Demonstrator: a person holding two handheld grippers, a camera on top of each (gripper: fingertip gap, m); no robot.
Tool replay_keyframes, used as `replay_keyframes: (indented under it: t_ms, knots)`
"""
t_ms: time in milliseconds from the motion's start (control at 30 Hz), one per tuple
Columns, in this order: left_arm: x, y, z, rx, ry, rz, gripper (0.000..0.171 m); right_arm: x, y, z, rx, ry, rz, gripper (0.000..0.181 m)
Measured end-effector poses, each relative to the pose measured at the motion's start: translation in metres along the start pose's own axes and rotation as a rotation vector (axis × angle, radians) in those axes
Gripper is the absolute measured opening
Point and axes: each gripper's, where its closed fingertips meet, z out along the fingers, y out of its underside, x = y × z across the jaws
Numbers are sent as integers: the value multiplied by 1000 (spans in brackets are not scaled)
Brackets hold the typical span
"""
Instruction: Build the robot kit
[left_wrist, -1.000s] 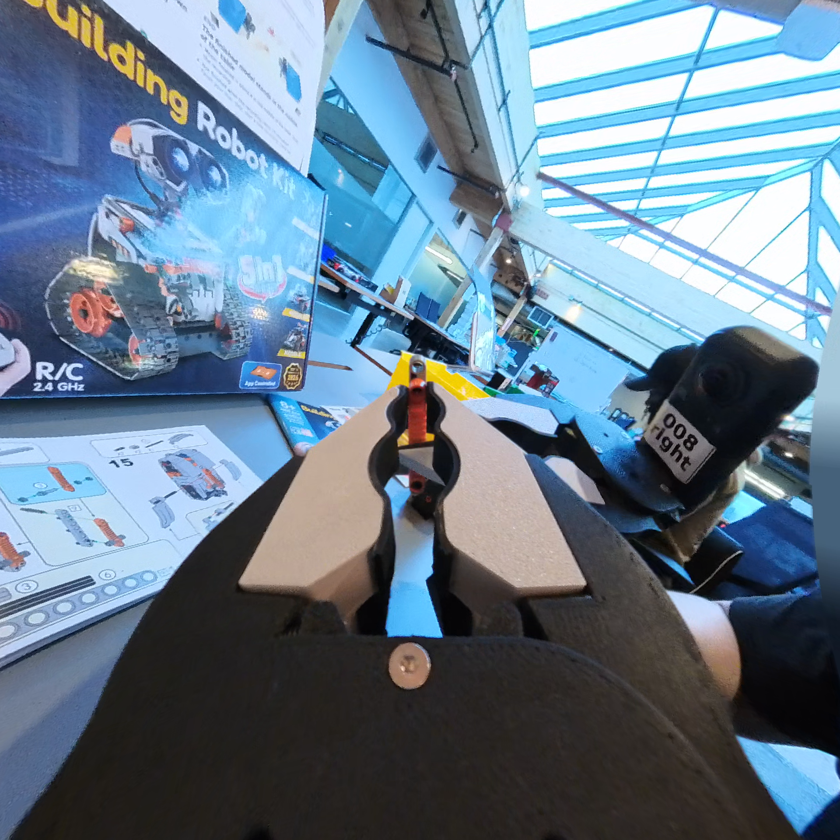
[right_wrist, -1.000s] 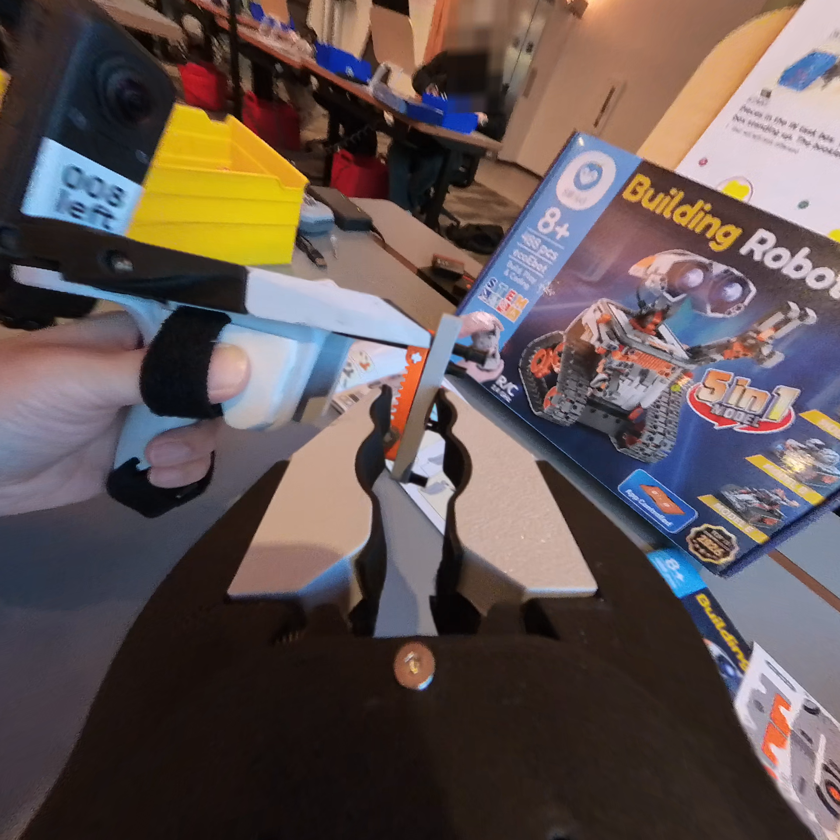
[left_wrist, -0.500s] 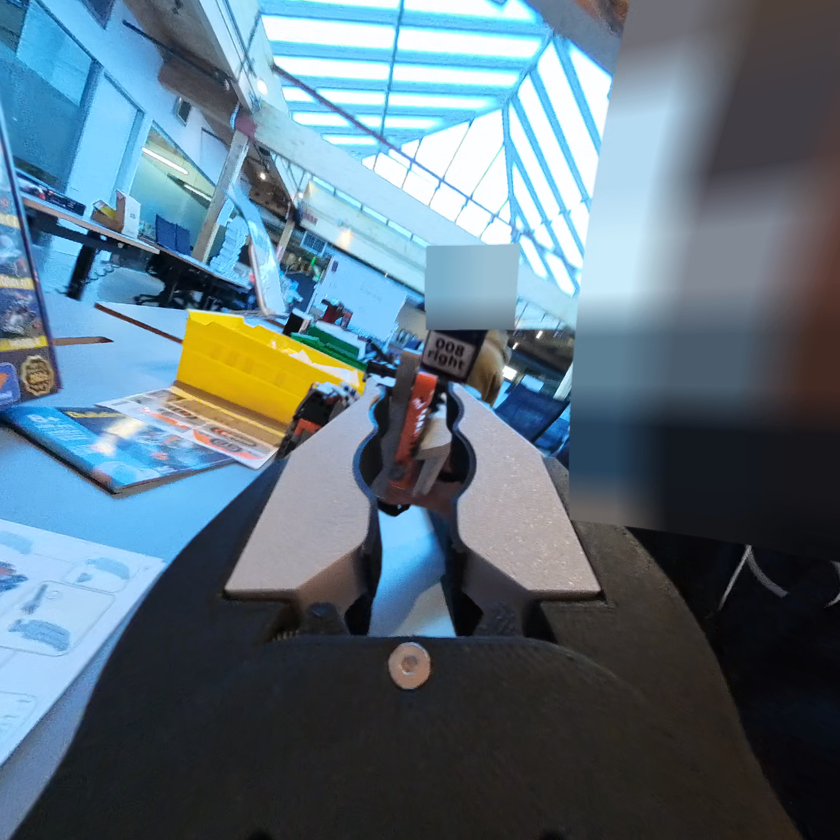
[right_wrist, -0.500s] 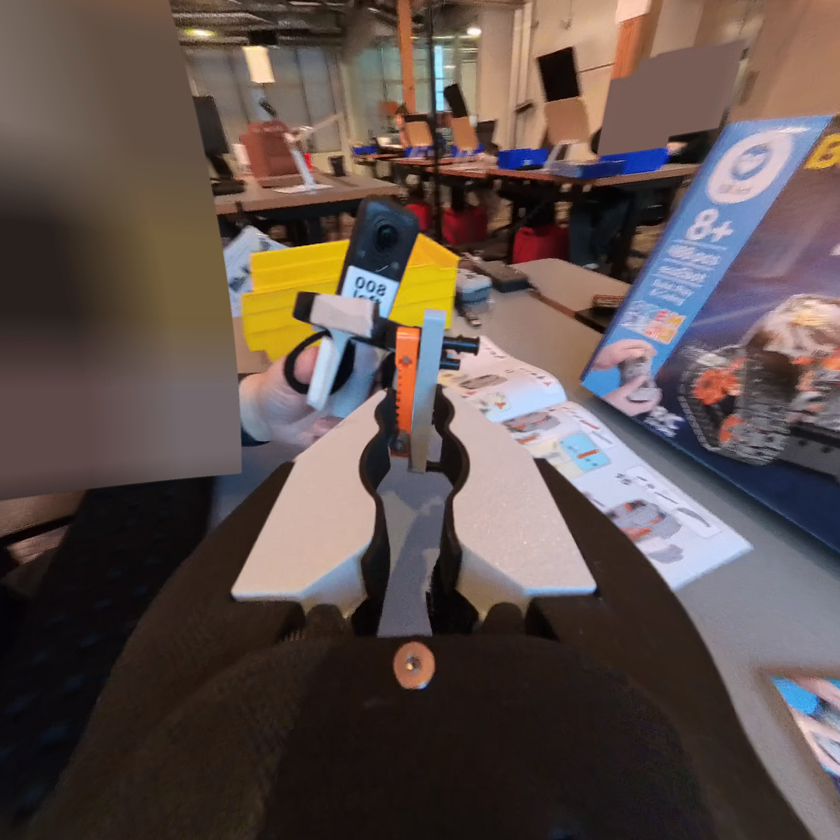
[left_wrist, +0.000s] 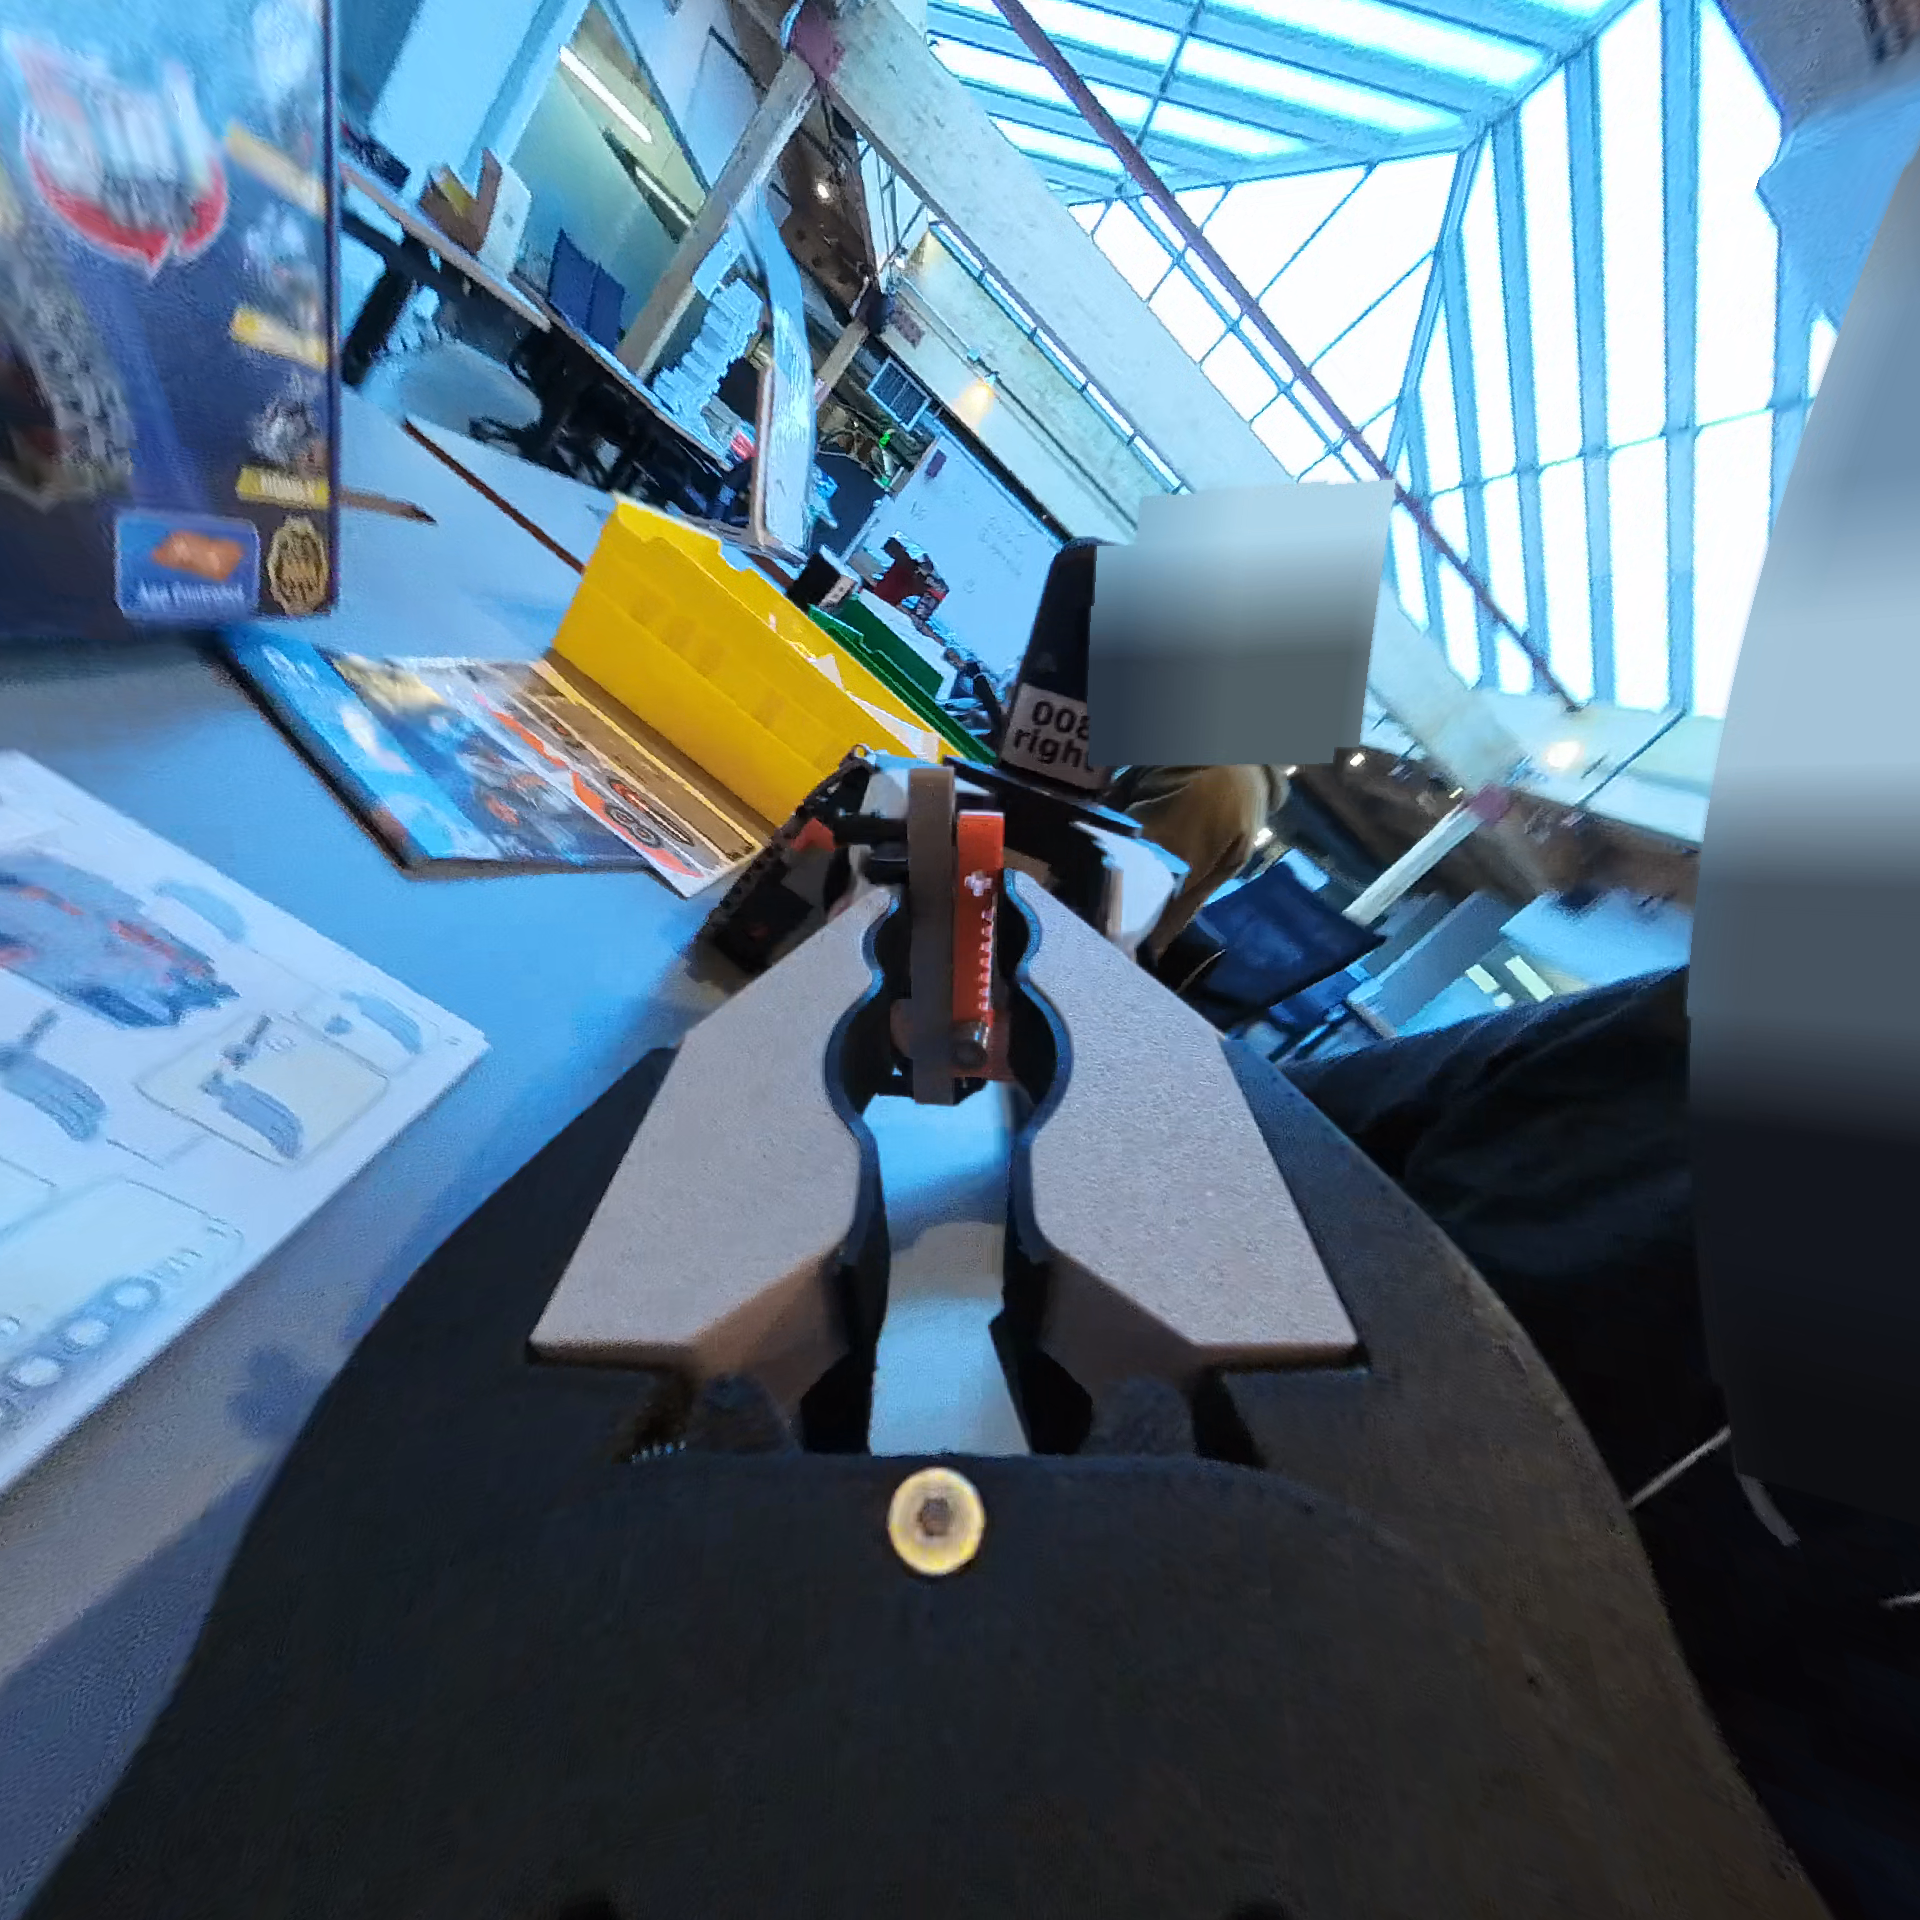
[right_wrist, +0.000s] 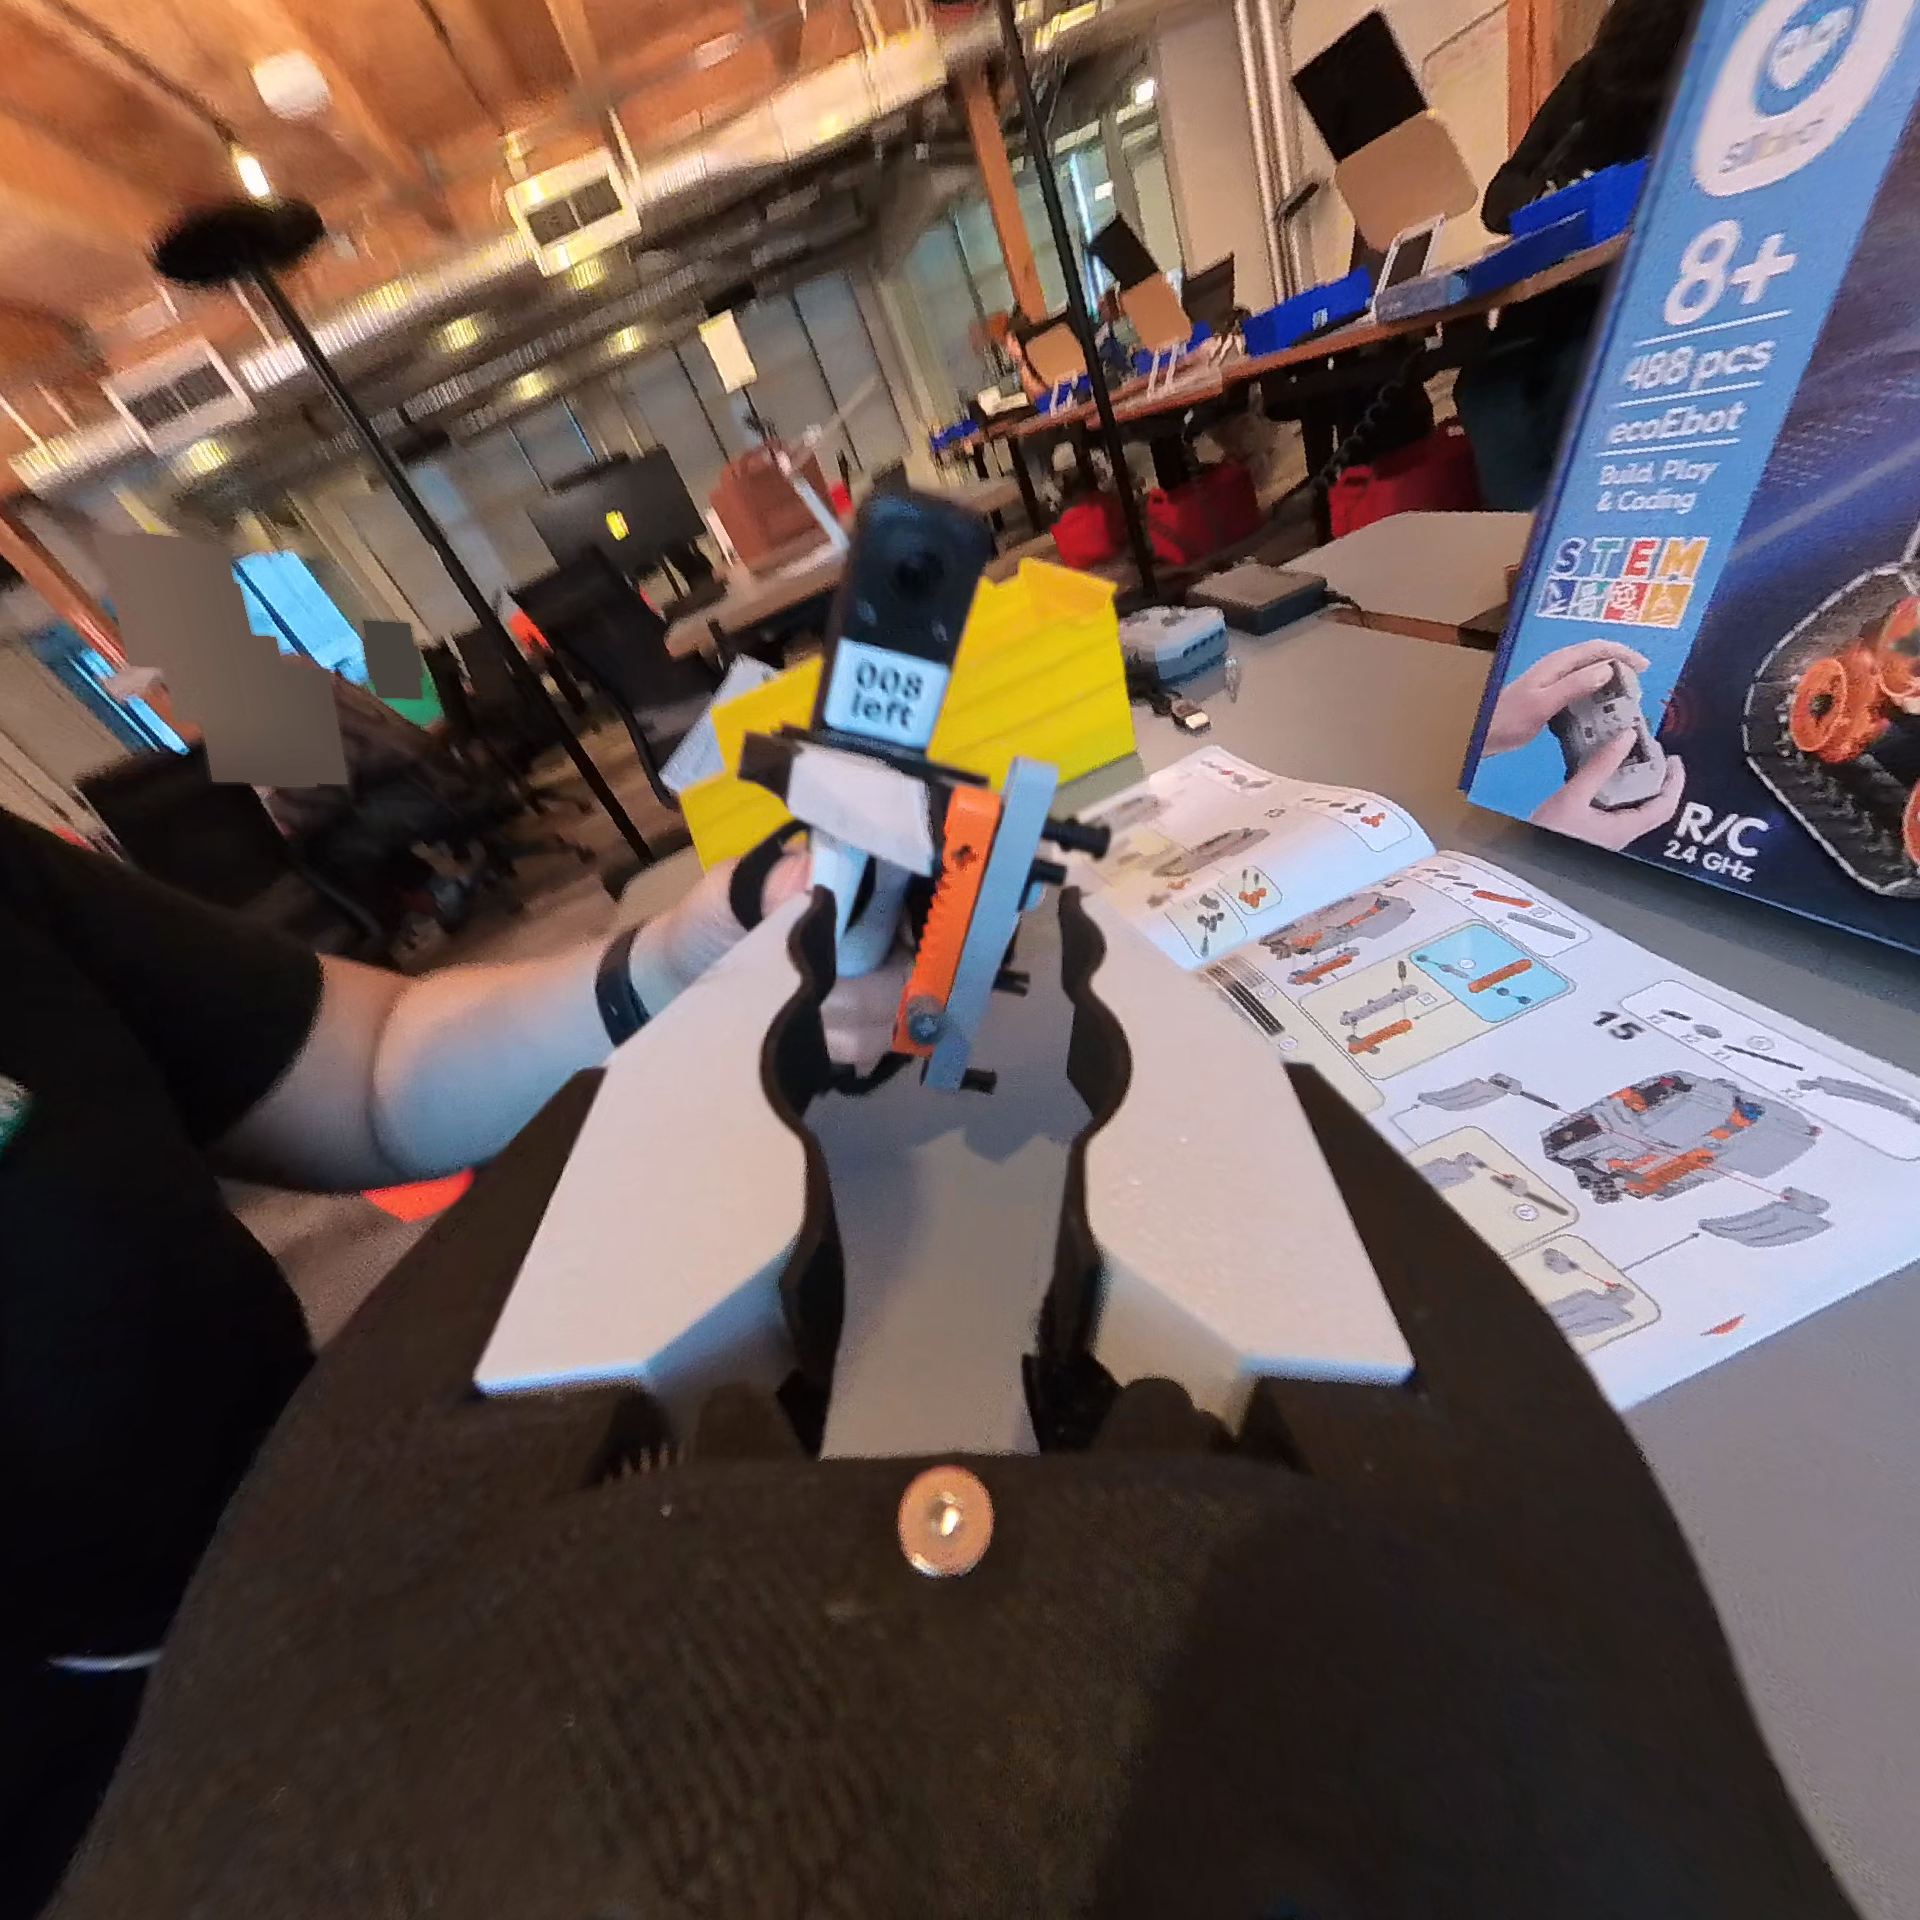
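Observation:
A small assembly of a grey beam (left_wrist: 928, 935) and an orange toothed beam (left_wrist: 979, 935) joined by black pins is held up in the air. My left gripper (left_wrist: 951, 914) is shut on it. My right gripper (right_wrist: 945, 914) faces it with its fingers spread, and the assembly (right_wrist: 966, 914) stands between its fingertips without clear contact. The left gripper (right_wrist: 914, 821) with its black camera shows in the right wrist view, held by a person's hand (right_wrist: 717, 935). The right gripper (left_wrist: 987, 821) shows just beyond the assembly in the left wrist view.
A yellow bin (right_wrist: 1049, 675) stands behind on the grey table (right_wrist: 1766, 1558). An open instruction sheet (right_wrist: 1558, 1091) lies to the right, and a tall blue kit box (right_wrist: 1766, 416) stands beyond it. A booklet (left_wrist: 468, 748) lies beside the bin (left_wrist: 717, 665).
My right gripper's fingers have opened off the grey beam it was pinching. The left gripper keeps its hold. Both views have swung, and the assembly has turned.

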Motion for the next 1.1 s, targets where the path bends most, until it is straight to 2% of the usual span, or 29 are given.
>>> replay_keyframes:
  t_ms: [100,267,567,700,833,933,1100]
  knots:
    - [-7,4,0,-15,-9,-83,14,8,-8,-6,61,-26,112,43]
    - [-8,13,3,-70,-40,-77,14,18,-1,-4,51,-25,207,41]
    - [-1,12,5,-74,-31,-16,14,15,1,-3,19,-26,161,41]
    - [7,13,7,-99,-44,170,14,2,-5,-4,24,-59,117,41]
    - [25,14,10,-116,-33,402,14,-14,-12,-6,40,-64,-85,36]
    - [38,16,10,-127,-13,514,14,-27,-17,-8,50,-73,-234,36]
    - [55,22,10,-147,43,625,14,-46,-20,-13,42,-98,-384,31]
